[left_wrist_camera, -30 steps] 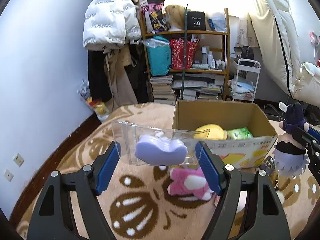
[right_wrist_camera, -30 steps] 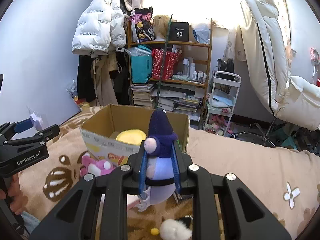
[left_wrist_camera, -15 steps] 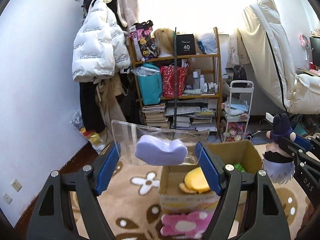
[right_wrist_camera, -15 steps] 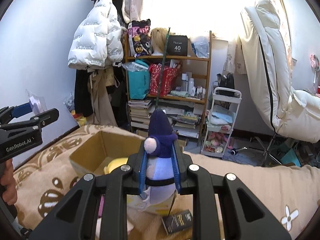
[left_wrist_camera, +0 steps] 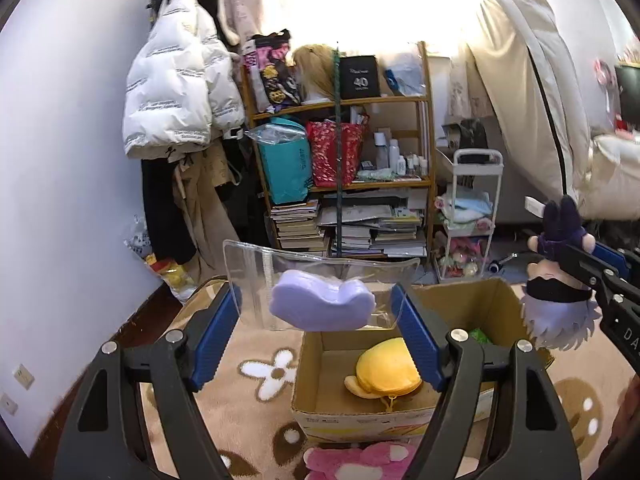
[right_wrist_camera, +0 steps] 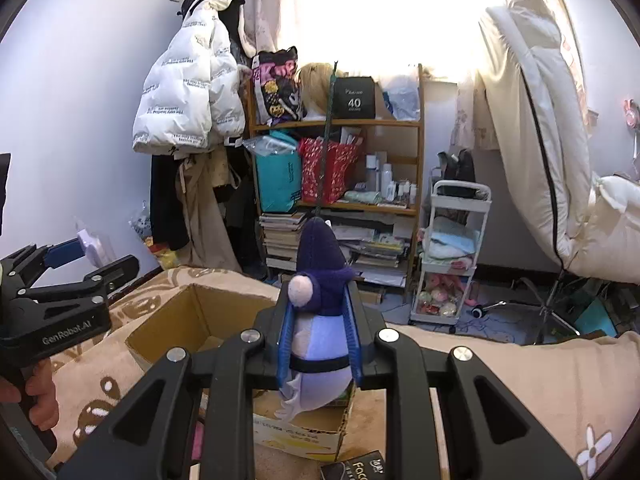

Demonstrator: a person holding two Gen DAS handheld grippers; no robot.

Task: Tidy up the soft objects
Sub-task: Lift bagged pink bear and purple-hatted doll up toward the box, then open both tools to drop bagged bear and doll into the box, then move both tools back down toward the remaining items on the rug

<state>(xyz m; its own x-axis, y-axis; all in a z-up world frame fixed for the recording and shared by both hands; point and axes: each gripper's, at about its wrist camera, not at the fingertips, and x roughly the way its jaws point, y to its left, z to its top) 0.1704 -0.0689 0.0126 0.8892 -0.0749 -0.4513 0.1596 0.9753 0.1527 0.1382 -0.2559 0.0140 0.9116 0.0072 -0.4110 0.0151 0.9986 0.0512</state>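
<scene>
My left gripper (left_wrist_camera: 318, 312) is shut on a clear plastic pouch (left_wrist_camera: 256, 276) holding a lilac soft toy (left_wrist_camera: 320, 304), held above the near left of an open cardboard box (left_wrist_camera: 320, 384). A yellow plush (left_wrist_camera: 386, 368) lies inside the box. My right gripper (right_wrist_camera: 318, 332) is shut on a purple-hooded plush doll (right_wrist_camera: 318, 344), held over the box (right_wrist_camera: 176, 320). The doll also shows in the left wrist view (left_wrist_camera: 556, 300). A pink plush (left_wrist_camera: 356, 460) lies on the blanket in front of the box.
The box stands on a beige patterned blanket (left_wrist_camera: 256, 376). Behind are a wooden shelf (left_wrist_camera: 344, 184) full of bags and books, hanging coats (left_wrist_camera: 180, 92), a white trolley (right_wrist_camera: 452, 256) and a cream chair (right_wrist_camera: 540, 140). A black booklet (right_wrist_camera: 360, 470) lies by the box.
Both grippers have risen and tilted up, still holding their toys. The box now lies lower in both views, and the left gripper has moved over it.
</scene>
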